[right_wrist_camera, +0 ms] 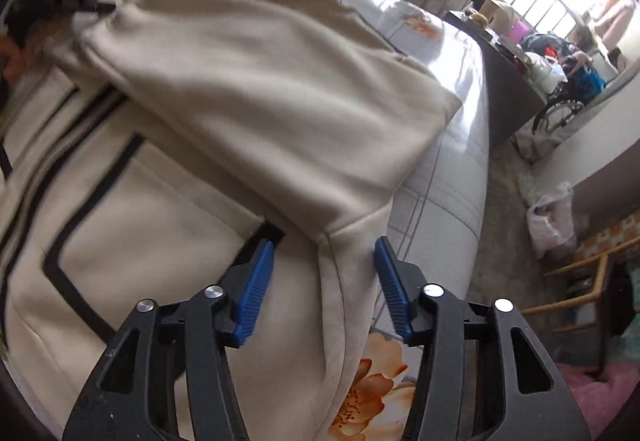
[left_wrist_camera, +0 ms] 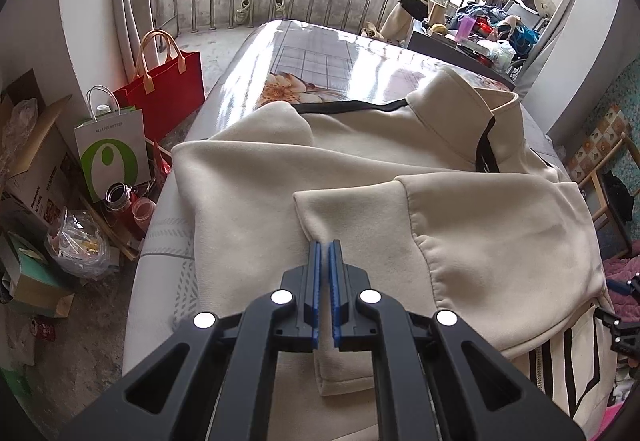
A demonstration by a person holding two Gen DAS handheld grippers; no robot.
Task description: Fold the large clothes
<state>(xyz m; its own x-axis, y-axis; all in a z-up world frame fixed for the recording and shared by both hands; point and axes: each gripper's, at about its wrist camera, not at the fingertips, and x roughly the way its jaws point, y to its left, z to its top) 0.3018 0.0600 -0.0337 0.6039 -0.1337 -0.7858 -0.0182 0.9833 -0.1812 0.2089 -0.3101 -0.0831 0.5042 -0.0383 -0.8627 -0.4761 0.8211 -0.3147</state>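
pinching a cuff fold of the cream jacket [left_wrist_camera: 360, 169], which is spread on the glossy floral bed [left_wrist_camera: 304, 57], the left gripper [left_wrist_camera: 325, 247] is clamped; the right gripper [right_wrist_camera: 324, 253] gapes around a sleeve seam, pads clear. the soft, thick fleece could slip and unfold.

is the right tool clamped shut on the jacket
No, the right tool stands open, its blue pads apart on either side of the cream jacket.

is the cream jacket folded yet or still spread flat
Partly folded. The cream jacket lies on the bed with both sleeves laid across the body; its collar and hem remain unfolded.
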